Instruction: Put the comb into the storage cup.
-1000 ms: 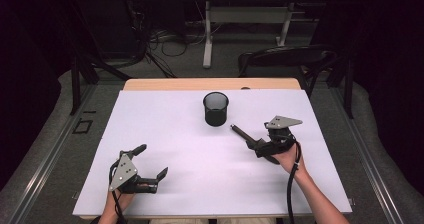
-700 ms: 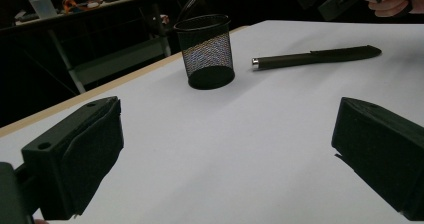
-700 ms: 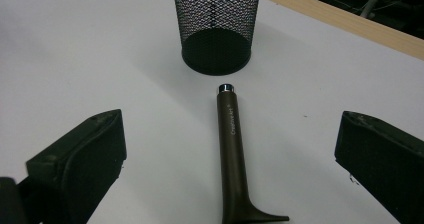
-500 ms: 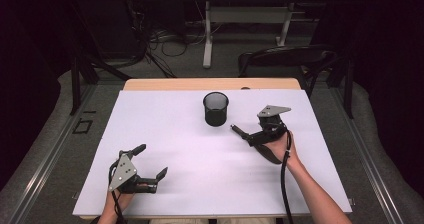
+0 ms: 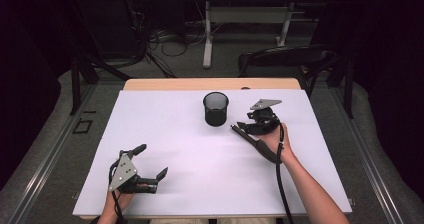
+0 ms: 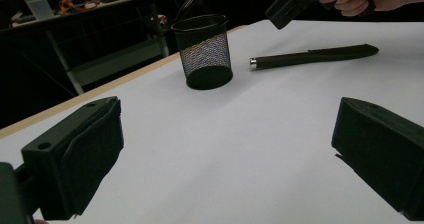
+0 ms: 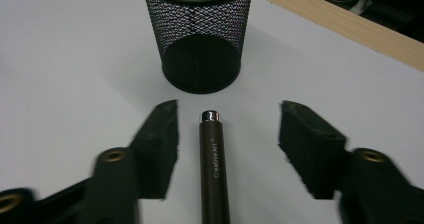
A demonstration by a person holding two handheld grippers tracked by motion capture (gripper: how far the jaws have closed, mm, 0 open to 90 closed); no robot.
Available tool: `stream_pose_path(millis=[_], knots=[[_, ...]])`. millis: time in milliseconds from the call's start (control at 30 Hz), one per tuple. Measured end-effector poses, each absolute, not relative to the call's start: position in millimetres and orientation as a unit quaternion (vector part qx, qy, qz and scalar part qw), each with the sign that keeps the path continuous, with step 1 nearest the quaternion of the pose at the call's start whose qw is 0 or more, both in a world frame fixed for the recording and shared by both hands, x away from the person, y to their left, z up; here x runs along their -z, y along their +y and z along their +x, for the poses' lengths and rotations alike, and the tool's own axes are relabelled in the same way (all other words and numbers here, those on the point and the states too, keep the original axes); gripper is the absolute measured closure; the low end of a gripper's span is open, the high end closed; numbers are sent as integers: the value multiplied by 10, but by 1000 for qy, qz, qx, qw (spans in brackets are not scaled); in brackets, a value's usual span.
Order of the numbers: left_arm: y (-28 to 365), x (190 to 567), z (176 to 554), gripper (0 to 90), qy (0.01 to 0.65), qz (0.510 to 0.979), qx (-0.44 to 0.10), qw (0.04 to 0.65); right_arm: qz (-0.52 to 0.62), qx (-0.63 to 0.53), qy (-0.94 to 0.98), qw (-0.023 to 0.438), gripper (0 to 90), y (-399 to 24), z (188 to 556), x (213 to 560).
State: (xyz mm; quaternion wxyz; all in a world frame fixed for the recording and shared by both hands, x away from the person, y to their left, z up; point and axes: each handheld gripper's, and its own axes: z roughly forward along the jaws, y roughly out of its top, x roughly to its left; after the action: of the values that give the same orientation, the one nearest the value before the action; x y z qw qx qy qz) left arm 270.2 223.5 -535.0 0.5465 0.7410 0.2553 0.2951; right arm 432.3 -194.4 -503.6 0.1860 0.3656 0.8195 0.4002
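Grasping the pen looks like the step in hand, and doing it well means keeping the barrel centred between the jaws until both pads meet it squarely, so that it neither rolls nor gets nudged into the cup.

From the high view, the right gripper (image 5: pixel 243 128) sits just right of the black mesh pen cup (image 5: pixel 216 109) on the white table cover (image 5: pixel 165 134), with the right hand (image 5: pixel 274 136) wrapped around its body and the forearm running in from the bottom edge. The left gripper (image 5: pixel 151 160) rests near the front left, jaws spread wide and holding nothing, well apart from the cup.

In the left gripper view, the dark pen (image 6: pixel 312 57) lies flat on the cover just beside the mesh cup (image 6: pixel 205 51), silver end toward it, with the right gripper (image 6: pixel 295 1) hanging above it.

The right gripper view looks straight along the pen (image 7: pixel 214 164), which lies between the two jaws with a gap on each side. The jaws have just been closing, yet the pads (image 7: pixel 162 144) do not touch the barrel, so the pen is bracketed and not yet gripped. The gripper points low along the table toward the cup (image 7: pixel 200 39), which stands just beyond the pen's silver tip.
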Motion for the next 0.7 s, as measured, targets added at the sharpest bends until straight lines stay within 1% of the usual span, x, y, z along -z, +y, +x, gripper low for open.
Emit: stream_pose_path(millis=[33, 133, 167, 200, 233, 267, 700], knots=[[2235, 5351, 2702, 1, 255, 741, -295, 546, 366, -400, 819, 186, 578, -1936, 4344, 5046], [2236, 5351, 2702, 2, 256, 742, -295, 544, 373, -397, 819, 179, 744, -1898, 4388, 5070], [2236, 5351, 2702, 1, 256, 742, -295, 544, 373, -395, 820, 180, 789, -1889, 4404, 5076], [2236, 5352, 2703, 1, 256, 743, -295, 543, 373, -395, 820, 180, 789, -1889, 4404, 5076], [2238, 5352, 2703, 2, 256, 742, -295, 545, 376, -390, 820, 184, 866, -1865, 4428, 5091], [2237, 5353, 2704, 2, 256, 742, -295, 545, 379, -384, 821, 185, 895, -1845, 4439, 5103], [2232, 5352, 2704, 2, 255, 742, -296, 544, 394, -334, 835, 189, 900, -1664, 4606, 5287]])
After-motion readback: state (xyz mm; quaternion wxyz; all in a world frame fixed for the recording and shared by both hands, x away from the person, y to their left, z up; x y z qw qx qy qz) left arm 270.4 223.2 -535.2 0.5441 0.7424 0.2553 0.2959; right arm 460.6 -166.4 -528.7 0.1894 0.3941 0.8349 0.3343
